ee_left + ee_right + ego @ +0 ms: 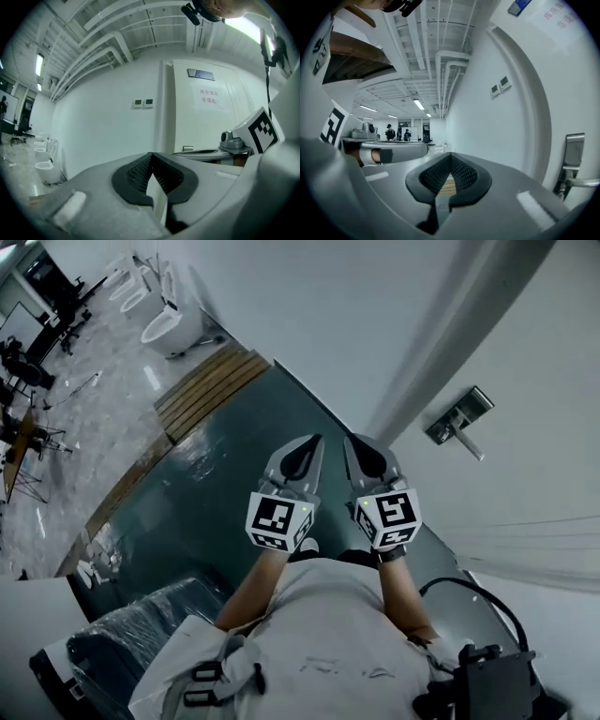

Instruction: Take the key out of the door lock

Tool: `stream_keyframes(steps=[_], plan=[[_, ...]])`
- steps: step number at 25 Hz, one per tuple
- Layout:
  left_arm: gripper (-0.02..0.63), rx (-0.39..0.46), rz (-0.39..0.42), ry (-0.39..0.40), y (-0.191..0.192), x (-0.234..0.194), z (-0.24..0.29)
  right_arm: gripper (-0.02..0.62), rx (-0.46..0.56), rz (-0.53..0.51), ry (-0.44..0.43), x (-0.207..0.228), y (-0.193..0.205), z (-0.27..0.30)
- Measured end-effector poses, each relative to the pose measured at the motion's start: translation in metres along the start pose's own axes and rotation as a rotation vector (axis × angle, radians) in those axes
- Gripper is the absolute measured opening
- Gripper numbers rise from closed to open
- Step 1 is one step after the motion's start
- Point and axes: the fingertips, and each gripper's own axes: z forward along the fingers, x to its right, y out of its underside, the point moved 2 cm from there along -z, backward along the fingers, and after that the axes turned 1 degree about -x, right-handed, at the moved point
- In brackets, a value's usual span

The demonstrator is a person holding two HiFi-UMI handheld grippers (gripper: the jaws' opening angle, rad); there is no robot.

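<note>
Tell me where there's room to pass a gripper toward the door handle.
Clear: the gap between the right gripper and the door handle, along the bare door; also the dark floor between the wooden slats and the left gripper. Crowded: the two grippers sit side by side.

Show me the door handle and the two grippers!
door handle (462, 413), head view, on its metal plate.
left gripper (313, 443), head view, at its closed jaw tips.
right gripper (352, 443), head view, at its closed jaw tips.
</note>
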Motion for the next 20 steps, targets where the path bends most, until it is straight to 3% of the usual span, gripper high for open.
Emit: stream_keyframes(steps=[3,8,13,15,20], plan=[[0.002,0.001,-0.027,0.118,0.005,0.012,0.035,0.006,-0.007,-0.001,0.128,0.034,0.003,-0.016],[0.002,-0.027,-0.066,0.345,0.023,0.067,0.096,0.006,-0.035,-0.007,0.354,0.096,0.018,-0.067],[0.001,-0.011,-0.086,0.443,0.029,0.135,0.149,0.006,-0.006,0.024,0.504,0.153,0.025,-0.119],[0.002,0.02,-0.052,0.499,0.022,0.165,0.169,0.006,0.019,0.044,0.551,0.18,0.026,-0.13],[0.002,0.033,0.008,0.561,0.015,0.198,0.205,0.006,0.091,0.036,0.598,0.234,0.007,-0.137]])
